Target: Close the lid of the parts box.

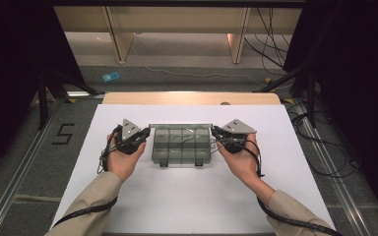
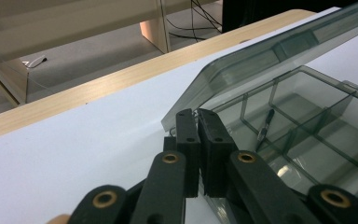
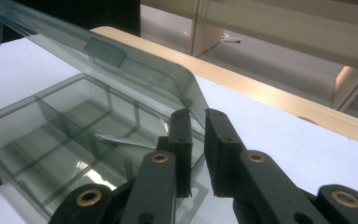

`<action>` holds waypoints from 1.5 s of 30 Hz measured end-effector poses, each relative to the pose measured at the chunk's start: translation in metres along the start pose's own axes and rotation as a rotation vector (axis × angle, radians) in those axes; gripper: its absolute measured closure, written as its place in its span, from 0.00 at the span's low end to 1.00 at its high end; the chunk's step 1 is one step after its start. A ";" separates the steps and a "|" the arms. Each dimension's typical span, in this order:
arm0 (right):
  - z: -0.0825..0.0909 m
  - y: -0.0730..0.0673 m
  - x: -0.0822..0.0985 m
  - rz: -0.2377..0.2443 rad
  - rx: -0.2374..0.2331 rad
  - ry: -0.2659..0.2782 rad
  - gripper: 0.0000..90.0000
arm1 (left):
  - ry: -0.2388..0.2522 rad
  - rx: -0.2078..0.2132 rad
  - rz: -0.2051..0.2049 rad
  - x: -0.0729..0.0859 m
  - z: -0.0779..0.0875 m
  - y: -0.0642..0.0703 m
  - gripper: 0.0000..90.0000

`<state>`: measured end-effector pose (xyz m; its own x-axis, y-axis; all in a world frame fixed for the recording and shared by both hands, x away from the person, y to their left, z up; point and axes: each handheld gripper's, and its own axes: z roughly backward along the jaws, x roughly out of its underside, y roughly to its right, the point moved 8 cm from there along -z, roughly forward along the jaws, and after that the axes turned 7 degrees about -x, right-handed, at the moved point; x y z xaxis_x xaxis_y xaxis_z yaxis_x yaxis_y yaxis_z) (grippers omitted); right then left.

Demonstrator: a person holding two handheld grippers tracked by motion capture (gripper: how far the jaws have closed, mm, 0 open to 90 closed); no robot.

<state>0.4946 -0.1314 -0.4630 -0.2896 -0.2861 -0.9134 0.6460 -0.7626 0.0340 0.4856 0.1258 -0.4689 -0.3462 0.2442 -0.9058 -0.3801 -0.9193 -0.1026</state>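
A smoky clear compartment box sits mid-surface, nearer the far edge, its lid raised. The left gripper meets the box's left end, jaws pinched on the lid's corner. The right gripper meets the right end, jaws slightly parted around the lid's other corner.

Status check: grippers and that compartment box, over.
Left gripper shut at box's left end. Right gripper slightly open at right end. Compartment box lid raised. Nothing in the way.
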 end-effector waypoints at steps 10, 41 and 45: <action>0.009 -0.003 0.011 -0.017 -0.068 -0.026 0.77 | -0.056 0.031 -0.014 0.009 0.008 0.002 0.88; 0.034 0.004 0.025 -0.013 -0.257 -0.125 0.28 | -0.139 0.062 0.006 0.004 0.033 -0.014 0.19; 0.034 0.004 0.018 -0.015 -0.263 -0.107 0.29 | -0.112 0.073 0.015 -0.003 0.033 -0.009 0.25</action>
<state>0.4679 -0.1588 -0.4658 -0.3641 -0.3460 -0.8647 0.7981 -0.5944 -0.0983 0.4619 0.1437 -0.4516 -0.4442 0.2678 -0.8549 -0.4347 -0.8989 -0.0557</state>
